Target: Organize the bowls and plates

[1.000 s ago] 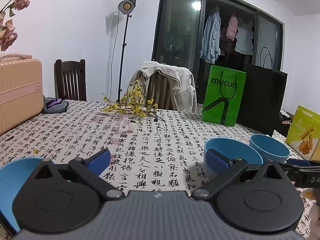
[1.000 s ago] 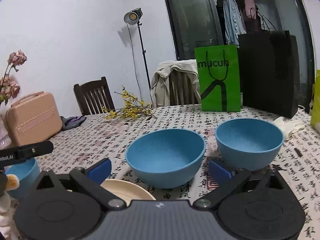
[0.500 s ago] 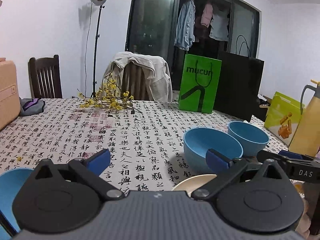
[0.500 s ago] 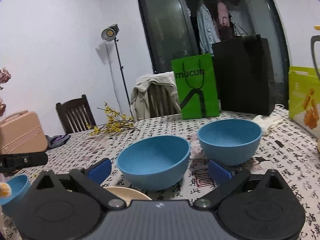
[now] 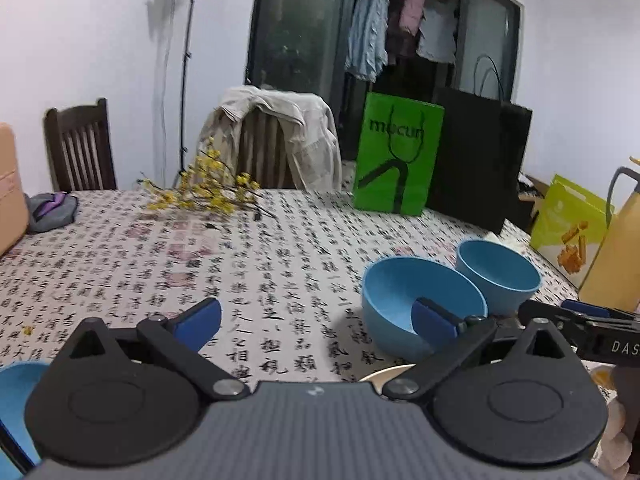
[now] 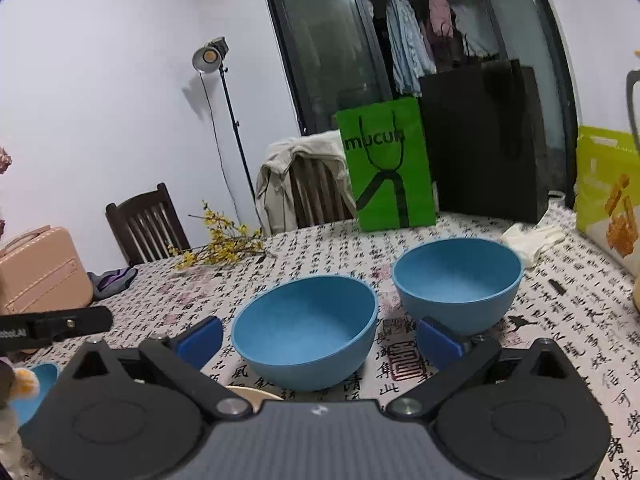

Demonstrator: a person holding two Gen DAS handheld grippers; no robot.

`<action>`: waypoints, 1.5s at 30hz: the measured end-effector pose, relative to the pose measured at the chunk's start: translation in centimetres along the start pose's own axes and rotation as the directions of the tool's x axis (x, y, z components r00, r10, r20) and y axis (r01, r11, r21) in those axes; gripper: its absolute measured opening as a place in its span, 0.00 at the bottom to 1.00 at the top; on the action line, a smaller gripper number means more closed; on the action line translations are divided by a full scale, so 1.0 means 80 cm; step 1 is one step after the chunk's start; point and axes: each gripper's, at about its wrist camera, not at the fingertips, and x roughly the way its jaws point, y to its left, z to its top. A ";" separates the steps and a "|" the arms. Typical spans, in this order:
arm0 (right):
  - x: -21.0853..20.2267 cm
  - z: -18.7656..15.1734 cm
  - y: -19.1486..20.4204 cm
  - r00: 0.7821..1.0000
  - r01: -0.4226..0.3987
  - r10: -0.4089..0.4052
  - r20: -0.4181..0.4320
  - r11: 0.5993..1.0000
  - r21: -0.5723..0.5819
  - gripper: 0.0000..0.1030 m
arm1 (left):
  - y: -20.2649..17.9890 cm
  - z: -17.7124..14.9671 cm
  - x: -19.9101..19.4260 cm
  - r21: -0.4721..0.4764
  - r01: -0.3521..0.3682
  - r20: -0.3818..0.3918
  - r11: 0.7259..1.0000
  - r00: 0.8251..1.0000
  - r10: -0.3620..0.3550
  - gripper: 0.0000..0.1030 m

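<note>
Two blue bowls stand side by side on the printed tablecloth: a near one [image 6: 306, 330] [image 5: 416, 304] and a far one [image 6: 458, 280] [image 5: 498, 272]. A cream plate [image 6: 250, 394] [image 5: 384, 372] peeks out just in front of each gripper body. A third blue bowl [image 5: 16, 392] [image 6: 38, 384] sits at the far left. My right gripper [image 6: 320, 340] is open and empty, its blue pads either side of the near bowl, short of it. My left gripper [image 5: 316, 320] is open and empty, left of the near bowl. The right gripper's fingers [image 5: 580, 320] show in the left view.
A green paper bag [image 6: 386, 170], a black bag [image 6: 486, 140] and a yellow-green snack bag [image 6: 606, 196] stand at the table's back and right. Yellow flower sprigs [image 5: 208, 196], a pink case [image 6: 40, 270], a yellow jug [image 5: 616, 248] and white gloves [image 6: 532, 238] are also on the table.
Both cameras have swung right: the bowls have shifted left in the right view, and the pair of bowls and the yellow jug have come further into the left view. Both grippers stay open.
</note>
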 end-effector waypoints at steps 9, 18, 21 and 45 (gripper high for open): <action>0.023 0.011 -0.013 0.997 0.053 -0.050 -0.064 0.998 0.035 1.00 | -0.017 0.017 0.044 0.023 0.016 -0.083 1.000 0.996 -0.014 1.00; 0.046 0.016 -0.024 0.986 0.088 -0.080 -0.144 0.995 0.049 1.00 | -0.028 0.032 0.089 0.030 0.000 -0.190 1.000 0.982 0.006 1.00; 0.053 0.017 -0.026 0.982 0.099 -0.091 -0.163 0.994 0.040 1.00 | -0.032 0.036 0.101 0.031 -0.006 -0.209 1.000 0.978 0.013 1.00; 0.105 0.013 -0.041 0.950 0.095 -0.072 -0.305 0.994 0.059 0.80 | -0.064 0.031 0.184 0.033 -0.065 -0.365 0.997 0.928 0.073 1.00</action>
